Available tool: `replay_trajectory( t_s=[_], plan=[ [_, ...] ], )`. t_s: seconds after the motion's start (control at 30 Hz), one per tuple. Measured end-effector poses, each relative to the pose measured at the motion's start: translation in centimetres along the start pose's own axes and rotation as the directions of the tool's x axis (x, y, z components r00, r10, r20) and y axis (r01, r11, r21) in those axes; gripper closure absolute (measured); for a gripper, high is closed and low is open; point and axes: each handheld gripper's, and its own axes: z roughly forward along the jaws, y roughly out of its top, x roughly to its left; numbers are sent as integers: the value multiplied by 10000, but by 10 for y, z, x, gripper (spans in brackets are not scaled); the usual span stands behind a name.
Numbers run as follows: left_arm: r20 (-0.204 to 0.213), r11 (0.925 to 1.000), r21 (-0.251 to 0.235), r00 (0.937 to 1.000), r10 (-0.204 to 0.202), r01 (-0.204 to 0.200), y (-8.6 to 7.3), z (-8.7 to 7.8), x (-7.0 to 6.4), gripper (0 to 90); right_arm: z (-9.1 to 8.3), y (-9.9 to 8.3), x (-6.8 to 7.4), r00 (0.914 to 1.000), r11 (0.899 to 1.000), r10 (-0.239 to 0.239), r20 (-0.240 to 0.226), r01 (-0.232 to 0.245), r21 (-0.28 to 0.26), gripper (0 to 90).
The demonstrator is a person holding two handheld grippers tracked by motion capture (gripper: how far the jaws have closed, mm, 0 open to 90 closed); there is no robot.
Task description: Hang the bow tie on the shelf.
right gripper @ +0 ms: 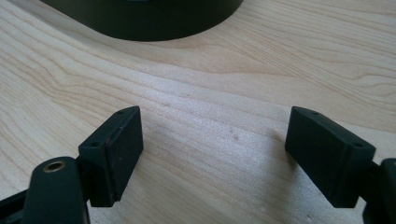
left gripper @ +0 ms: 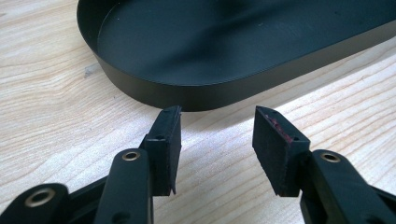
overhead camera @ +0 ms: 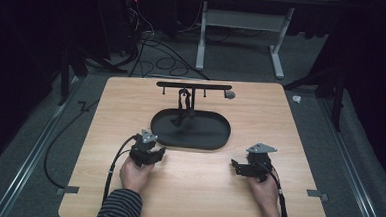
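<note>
We see a light wooden tabletop (overhead camera: 197, 189) with a black oval tray (overhead camera: 214, 139) resting near its middle, toward the far side. From the far part of the tray rises a thin black stand with a horizontal bar (overhead camera: 193, 86) across its top; a dark strap-like item (overhead camera: 182, 105) hangs from the bar down toward the tray, and we cannot tell what it is. A small grey round piece (overhead camera: 229, 95) sits at the right end of the bar.

The left tool (overhead camera: 151, 154) is held in the person's left hand (overhead camera: 136, 174), just near of the tray's left half and close to its rim. In the left gripper view we look along its jaws, which stand moderately apart with nothing between them, above bare wood, and the tray's wall (left gripper: 210, 93) curves just beyond their tips. The pad on the right-hand jaw (left gripper: 280, 130) carries a reddish smear.

The right tool (overhead camera: 239, 167) is held in the person's right hand (overhead camera: 264, 192), on the near right of the tabletop, apart from the tray and pointing left. In the right gripper view its jaws are spread wide and empty over the wood grain (right gripper: 210, 116), with the tray's edge (right gripper: 149, 21) at the top of the view.

Striped sleeves (overhead camera: 120, 207) come in from the near edge. Black cables (overhead camera: 113, 164) trail from both tools toward the person.
</note>
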Motion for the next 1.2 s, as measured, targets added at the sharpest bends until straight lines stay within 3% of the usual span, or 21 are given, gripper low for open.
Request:
replay_trajectory(
  t_s=[0.53, 0.73, 1.1, 1.2],
  plan=[
    [12, 10000, 75, 10000, 10, -10, -2, 10, -4, 521, 0, 0, 0, 10000, 10000, -20, -5, 20, 7, 204],
    [-65, 9992, 232, 9994, 327, -326, -3, 14, -7, 519, 0, 0, 0, 10000, 10000, -21, -4, 21, 7, 205],
    [49, 9989, -465, 9999, 111, -108, -12, 16, -9, 461, 0, 0, 0, 10000, 10000, -22, -5, 22, 7, 205],
    [-31, 9991, -430, 10000, 53, -54, -12, 16, -12, 431, 0, 0, 0, 10000, 10000, -13, -10, 13, 4, 205]
  ],
)
